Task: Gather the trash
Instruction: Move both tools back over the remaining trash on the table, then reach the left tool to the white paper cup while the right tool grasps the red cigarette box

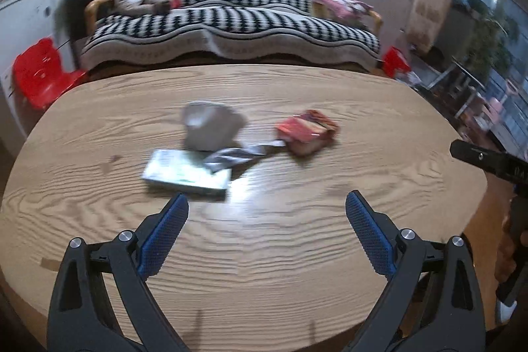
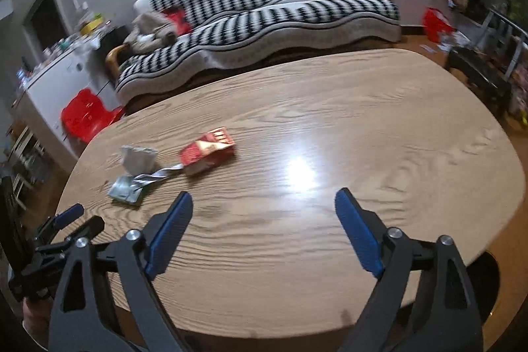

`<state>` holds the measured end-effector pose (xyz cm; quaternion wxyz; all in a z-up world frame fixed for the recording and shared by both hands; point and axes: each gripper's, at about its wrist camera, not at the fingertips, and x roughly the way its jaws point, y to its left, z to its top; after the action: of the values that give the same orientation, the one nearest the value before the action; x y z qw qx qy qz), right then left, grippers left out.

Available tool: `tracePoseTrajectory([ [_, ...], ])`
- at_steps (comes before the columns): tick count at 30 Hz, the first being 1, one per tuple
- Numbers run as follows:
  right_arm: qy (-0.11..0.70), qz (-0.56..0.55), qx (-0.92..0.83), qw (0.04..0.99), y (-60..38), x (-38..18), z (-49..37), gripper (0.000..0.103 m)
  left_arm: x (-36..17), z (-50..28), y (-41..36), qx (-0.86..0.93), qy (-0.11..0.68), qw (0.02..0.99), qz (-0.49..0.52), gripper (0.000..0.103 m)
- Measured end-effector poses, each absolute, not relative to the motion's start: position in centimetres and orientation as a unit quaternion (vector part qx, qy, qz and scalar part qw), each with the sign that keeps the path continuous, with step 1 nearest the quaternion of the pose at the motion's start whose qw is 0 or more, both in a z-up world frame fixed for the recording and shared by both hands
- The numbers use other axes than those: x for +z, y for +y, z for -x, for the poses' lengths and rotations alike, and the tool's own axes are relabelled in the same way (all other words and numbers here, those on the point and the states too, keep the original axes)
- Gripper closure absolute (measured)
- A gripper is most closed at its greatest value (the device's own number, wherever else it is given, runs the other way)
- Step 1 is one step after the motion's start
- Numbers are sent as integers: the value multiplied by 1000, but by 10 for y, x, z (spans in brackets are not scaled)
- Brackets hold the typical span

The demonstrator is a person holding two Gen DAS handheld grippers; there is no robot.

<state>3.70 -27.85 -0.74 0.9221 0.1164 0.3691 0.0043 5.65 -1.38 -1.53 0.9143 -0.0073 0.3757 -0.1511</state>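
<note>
Ahead of the left tongs (image 1: 266, 203), on the wooden bench (image 1: 297, 253), lies a small cluster of trash. Nearest the tips, just beyond the left-hand blue pad, sits a flat pale-green packet (image 1: 186, 174). Touching its far edge is a crumpled silver foil wrapper (image 1: 237, 155), which stretches off to the right toward a red carton (image 1: 307, 131) lying on its side. Behind the packet and foil stands a rumpled grey-white paper bag (image 1: 211, 127). The frame is blurred, so finer print on any of these cannot be read.

The left tongs are spread wide with nothing between the pads, hanging above bare wood short of the packet. The right tongs (image 2: 264, 203) are likewise spread and empty; from their view the same cluster lies ahead and well off to the left, with the red carton (image 2: 208, 150) closest to their line, the grey bag (image 2: 138, 157) and the green packet (image 2: 125, 188) further left, and the foil (image 2: 155, 175) between them. Directly ahead of the right tongs is only bare bench with a bright glare spot.

At the left edge of the right view, the other tool shows beside the bench rim. Beyond the bench stand a black-and-white patterned sofa (image 1: 231, 12) and a red plastic chair (image 1: 43, 71).
</note>
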Motion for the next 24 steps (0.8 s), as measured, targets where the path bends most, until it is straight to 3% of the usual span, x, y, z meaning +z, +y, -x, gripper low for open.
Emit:
tracePoseTrajectory([
  [8, 380, -82, 37, 921, -231, -25, -75, 14, -25, -90, 17, -117, 383, 916, 14, 10],
  [24, 432, -79, 61, 896, -213, -90, -176, 8, -69, -172, -3, -87, 415, 905, -4, 10],
])
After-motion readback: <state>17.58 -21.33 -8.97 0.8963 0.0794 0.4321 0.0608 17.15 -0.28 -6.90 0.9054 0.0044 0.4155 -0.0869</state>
